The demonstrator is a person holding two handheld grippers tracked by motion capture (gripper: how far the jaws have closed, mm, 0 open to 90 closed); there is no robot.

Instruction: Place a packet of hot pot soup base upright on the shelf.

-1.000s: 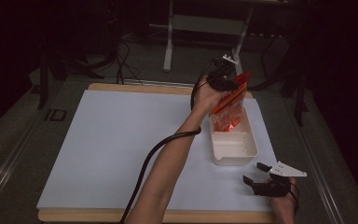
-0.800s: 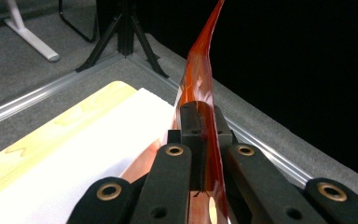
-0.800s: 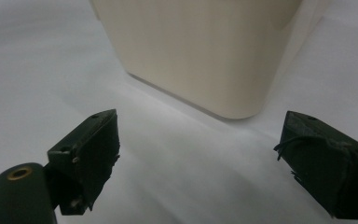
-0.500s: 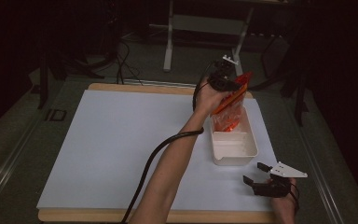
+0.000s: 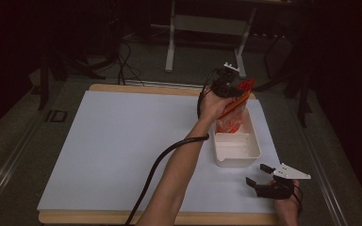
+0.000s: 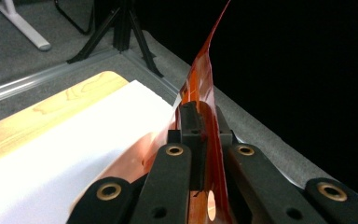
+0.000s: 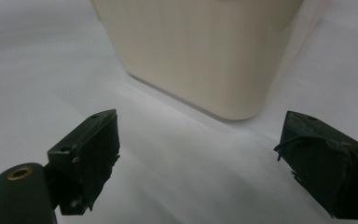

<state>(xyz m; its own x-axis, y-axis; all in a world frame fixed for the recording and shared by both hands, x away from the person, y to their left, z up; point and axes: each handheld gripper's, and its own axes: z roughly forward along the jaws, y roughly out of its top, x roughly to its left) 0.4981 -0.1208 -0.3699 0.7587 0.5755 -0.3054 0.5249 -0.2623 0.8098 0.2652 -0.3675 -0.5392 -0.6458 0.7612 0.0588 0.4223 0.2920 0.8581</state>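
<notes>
An orange plastic bag [image 5: 234, 110] hangs upright with its bottom inside the far end of a white rectangular bin [image 5: 238, 151] on the table's right side. My left gripper [image 5: 227, 88] is shut on the bag's top edge; in the left gripper view the orange film [image 6: 204, 88] is pinched between the jaws and sticks up beyond them. My right gripper [image 5: 257, 175] rests low near the front right corner, open and holding nothing. The right gripper view looks between its spread fingertips [image 7: 91, 154] at the bin's cream-coloured near wall [image 7: 200, 51].
A white sheet [image 5: 122, 146] covers the wooden table [image 5: 122, 88]. Grey carpet and black stand legs [image 5: 172, 42] lie beyond the far edge. A black cable [image 5: 162, 160] trails along the left forearm.
The left gripper and the orange bag have stayed almost still over the bin's far end. The right gripper has not moved.
</notes>
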